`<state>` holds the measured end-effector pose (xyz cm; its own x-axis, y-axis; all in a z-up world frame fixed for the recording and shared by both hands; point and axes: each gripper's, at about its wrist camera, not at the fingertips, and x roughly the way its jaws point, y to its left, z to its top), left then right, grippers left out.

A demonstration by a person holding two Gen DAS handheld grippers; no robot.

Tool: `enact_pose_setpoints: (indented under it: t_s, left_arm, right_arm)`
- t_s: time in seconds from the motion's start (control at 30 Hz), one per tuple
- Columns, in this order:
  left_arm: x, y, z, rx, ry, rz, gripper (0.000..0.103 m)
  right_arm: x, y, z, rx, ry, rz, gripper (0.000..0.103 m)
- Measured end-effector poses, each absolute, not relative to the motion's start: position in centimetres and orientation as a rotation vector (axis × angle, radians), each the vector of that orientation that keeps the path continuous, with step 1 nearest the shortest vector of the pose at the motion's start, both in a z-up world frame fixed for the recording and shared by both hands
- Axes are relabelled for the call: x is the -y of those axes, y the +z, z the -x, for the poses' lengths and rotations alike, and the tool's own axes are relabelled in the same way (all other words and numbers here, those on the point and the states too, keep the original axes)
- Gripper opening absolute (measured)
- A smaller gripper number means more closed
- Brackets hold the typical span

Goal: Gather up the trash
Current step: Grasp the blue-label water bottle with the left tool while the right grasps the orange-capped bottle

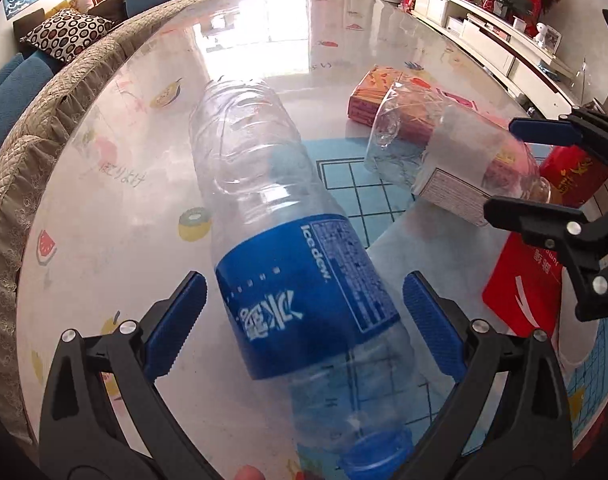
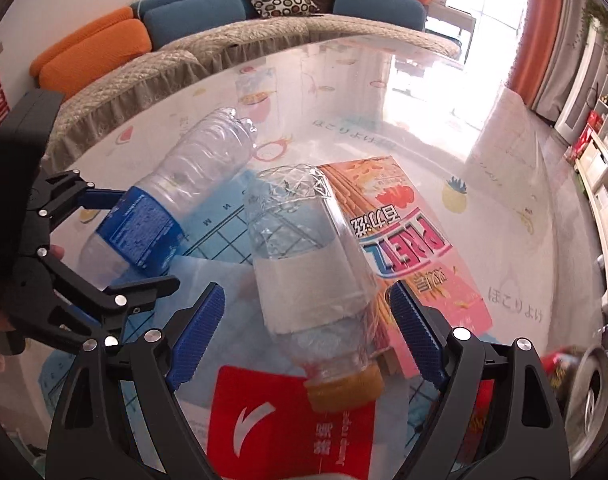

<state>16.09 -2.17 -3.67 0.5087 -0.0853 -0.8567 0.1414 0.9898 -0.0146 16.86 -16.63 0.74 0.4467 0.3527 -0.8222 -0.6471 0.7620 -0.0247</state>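
Observation:
An empty clear bottle with a blue label (image 1: 304, 280) lies on the table between the open fingers of my left gripper (image 1: 304, 320), cap toward the camera; the pads stand apart from it on both sides. It also shows in the right wrist view (image 2: 160, 216). A second clear bottle with a white label and orange cap (image 2: 311, 280) lies between the open fingers of my right gripper (image 2: 307, 336), not touched. In the left wrist view this bottle (image 1: 443, 160) sits between the right gripper's fingers (image 1: 543, 130).
A pink snack box (image 2: 415, 240) lies under and beside the white-label bottle. A red packet (image 2: 280, 424) lies near the front, also in the left wrist view (image 1: 523, 280). A blue grid mat (image 1: 355, 184) covers the table middle. A sofa (image 2: 184, 40) borders the far edge.

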Motion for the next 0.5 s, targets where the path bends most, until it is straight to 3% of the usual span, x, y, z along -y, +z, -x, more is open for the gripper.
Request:
enact_pose_setpoints:
  t_s: [0.1, 0.13, 0.27, 0.33, 0.5]
  left_arm:
    - [1.6, -4.2, -16.5, -1.042, -0.133, -0.051, 0.095]
    - [1.2, -4.3, -16.4, -1.039, -0.145, -0.033, 0.088]
    - [0.9, -4.5, -16.1, -1.032, -0.185, 0.01, 0.079]
    - [0.8, -4.4, -15.6, -1.032, -0.186, 0.004, 0.073]
    - [0.9, -3.8, -14.1, -1.013, -0.209, -0.007, 0.068]
  right_arm:
    - [15.3, 0.0, -17.7, -0.93, 0.643, 0.38, 0.084]
    - [14.9, -0.2, -17.7, -0.933, 0.642, 0.402, 0.084]
    - [14.1, -1.0, -16.9, -0.954, 0.668, 0.453, 0.07]
    - [14.3, -0.9, -16.3, -0.967, 0.694, 0.42, 0.069]
    - [15.2, -0.4, -13.9, -0.948, 0.71, 0.382, 0.067]
